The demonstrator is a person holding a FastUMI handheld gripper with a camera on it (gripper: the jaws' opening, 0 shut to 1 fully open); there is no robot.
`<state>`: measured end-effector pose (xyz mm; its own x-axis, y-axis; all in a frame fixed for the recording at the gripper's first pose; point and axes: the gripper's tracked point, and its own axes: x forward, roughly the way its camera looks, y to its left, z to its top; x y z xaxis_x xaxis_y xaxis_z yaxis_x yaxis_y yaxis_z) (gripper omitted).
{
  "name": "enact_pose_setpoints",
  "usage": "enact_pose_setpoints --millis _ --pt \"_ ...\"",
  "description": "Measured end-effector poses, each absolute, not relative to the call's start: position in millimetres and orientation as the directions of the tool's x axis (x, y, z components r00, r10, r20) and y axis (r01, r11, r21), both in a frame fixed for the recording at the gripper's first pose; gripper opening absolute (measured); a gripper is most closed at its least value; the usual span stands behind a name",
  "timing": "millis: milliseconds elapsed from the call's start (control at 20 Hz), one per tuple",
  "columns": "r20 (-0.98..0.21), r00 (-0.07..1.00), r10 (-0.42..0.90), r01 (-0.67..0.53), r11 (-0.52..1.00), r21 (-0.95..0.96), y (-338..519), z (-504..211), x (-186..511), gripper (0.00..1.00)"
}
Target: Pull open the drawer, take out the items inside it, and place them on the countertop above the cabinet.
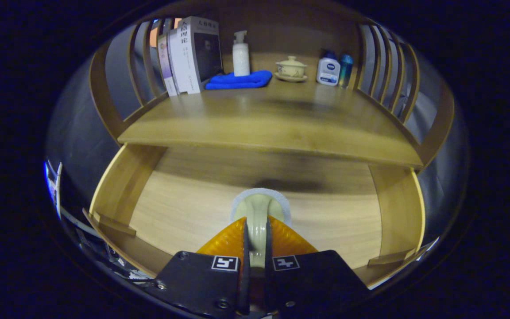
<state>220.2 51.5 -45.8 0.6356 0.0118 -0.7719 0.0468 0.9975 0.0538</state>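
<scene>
The wooden drawer (122,181) stands pulled out beneath the countertop (272,119), and the part of its pale floor that I can see is bare. My gripper (257,223) is above the drawer floor, shut on a small cream-coloured cup-like item (258,208) with a whitish rim. The orange fingers (226,241) press on it from both sides. The item's lower part is hidden between the fingers. Just beyond it, a dark shadow lies on the drawer floor, close to the countertop's front edge.
At the back of the countertop stand books (188,55), a white pump bottle (241,53), a folded blue cloth (239,79), a lidded tea bowl on a saucer (291,68), a white and blue bottle (328,68) and a teal bottle (345,71). Slatted rails (383,66) fence both sides.
</scene>
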Motion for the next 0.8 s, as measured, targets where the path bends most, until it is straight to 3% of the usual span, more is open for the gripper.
enact_pose_setpoints --millis 500,800 --pt "-0.696 0.718 -0.007 0.036 0.999 0.027 50.0 26.0 218.0 0.15" --pt "-0.649 0.761 -0.009 0.077 0.994 0.076 44.9 58.6 253.5 0.15"
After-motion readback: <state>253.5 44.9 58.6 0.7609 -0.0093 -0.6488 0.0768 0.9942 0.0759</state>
